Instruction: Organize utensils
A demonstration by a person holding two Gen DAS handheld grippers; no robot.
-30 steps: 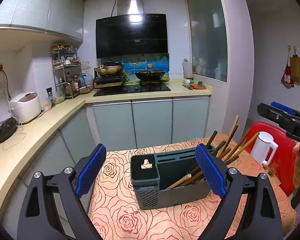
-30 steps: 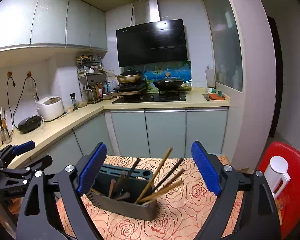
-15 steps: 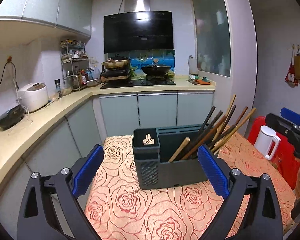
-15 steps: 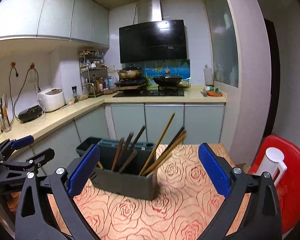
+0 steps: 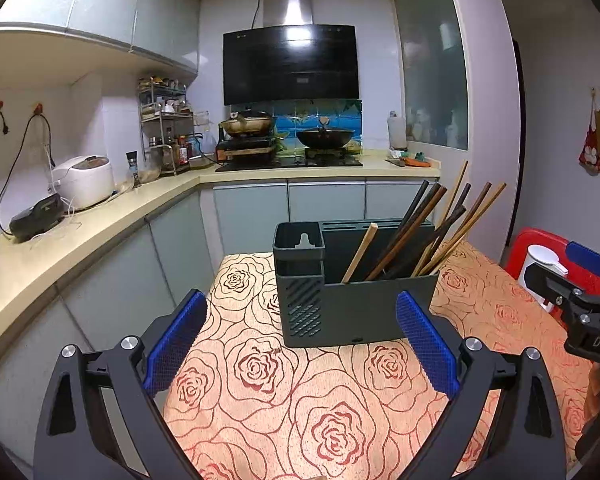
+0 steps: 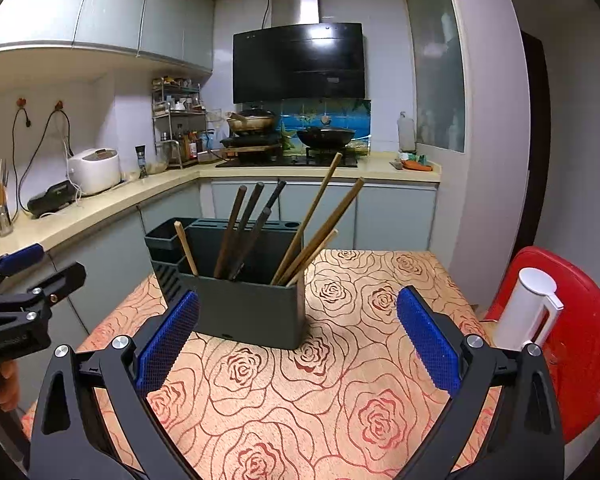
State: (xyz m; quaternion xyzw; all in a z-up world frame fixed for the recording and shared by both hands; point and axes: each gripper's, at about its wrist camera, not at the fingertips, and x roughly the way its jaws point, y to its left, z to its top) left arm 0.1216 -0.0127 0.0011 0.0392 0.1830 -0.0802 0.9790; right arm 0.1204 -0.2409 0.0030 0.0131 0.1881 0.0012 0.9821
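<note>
The chopsticks (image 6: 308,228) looked light, stiff and slippery, best pinched near their upper ends; both the left gripper (image 5: 300,344) and right gripper (image 6: 298,340) had fingers spread, empty.

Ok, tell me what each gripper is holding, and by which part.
Nothing. The left gripper and right gripper both stand open and empty, short of the utensil holder.

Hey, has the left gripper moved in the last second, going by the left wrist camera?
Yes. The left gripper has dropped: the utensil holder now overlaps the cabinet doors behind it.
</note>
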